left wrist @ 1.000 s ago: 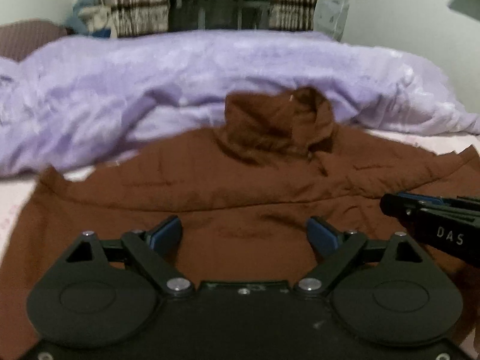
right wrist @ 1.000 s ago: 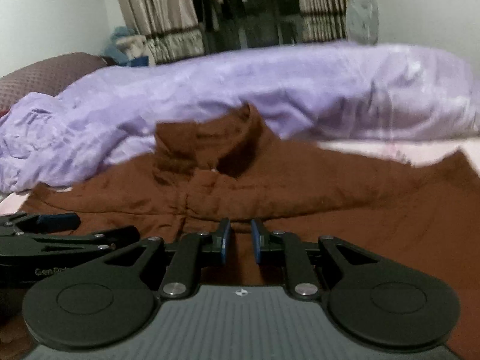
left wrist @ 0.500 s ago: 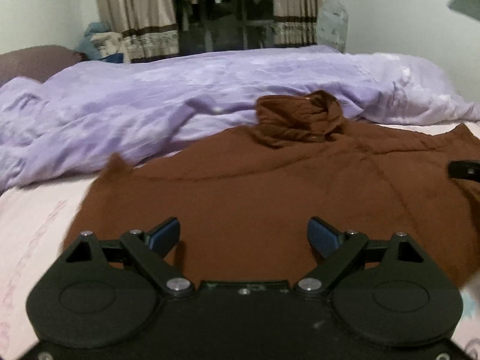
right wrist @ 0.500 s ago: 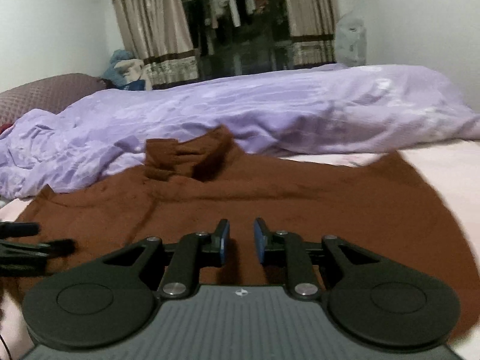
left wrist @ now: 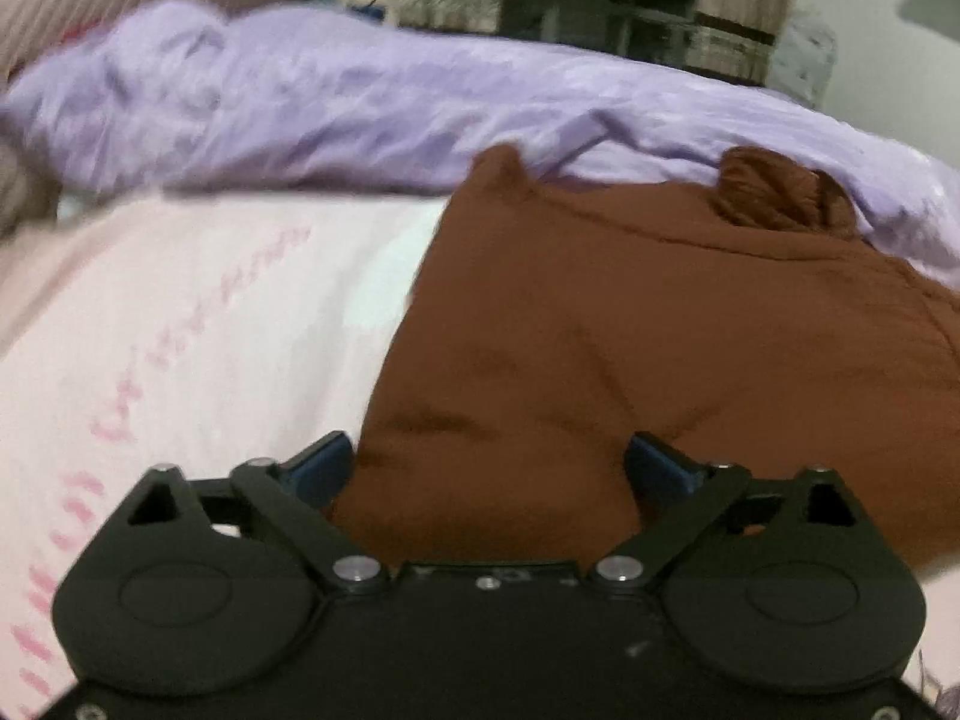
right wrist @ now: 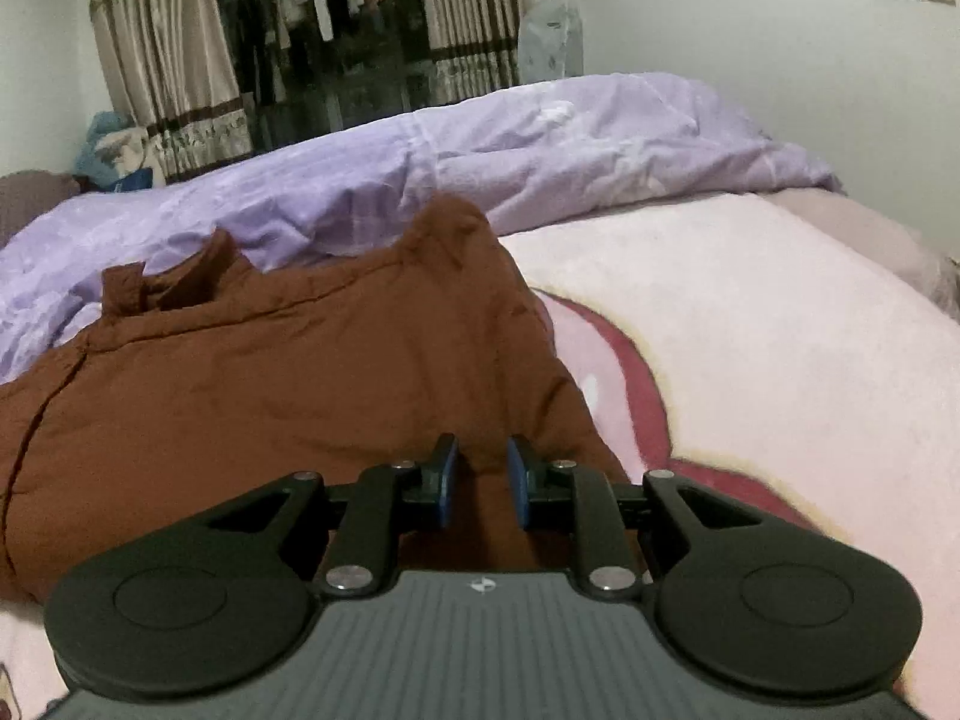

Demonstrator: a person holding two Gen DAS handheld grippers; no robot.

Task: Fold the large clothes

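Note:
A large brown shirt (left wrist: 630,330) lies flat on the bed, collar (left wrist: 774,192) at the far side against the purple duvet. My left gripper (left wrist: 489,468) is open wide over the shirt's near left edge, nothing between its fingers. In the right wrist view the shirt (right wrist: 288,372) fills the left half, collar (right wrist: 162,288) far left. My right gripper (right wrist: 482,483) hovers over the shirt's near right edge with its jaws a narrow gap apart, brown cloth seen behind the gap; no cloth is visibly pinched.
A rumpled purple duvet (left wrist: 360,102) runs across the far side of the bed, also in the right wrist view (right wrist: 540,150). Pink patterned sheet (left wrist: 180,330) lies left of the shirt, pink blanket (right wrist: 780,330) to its right. Curtains (right wrist: 162,60) and hanging clothes stand behind.
Both grippers have moved apart, the left to the shirt's left edge, the right to its right edge. Neither gripper shows in the other's view any more. The jaw openings look unchanged.

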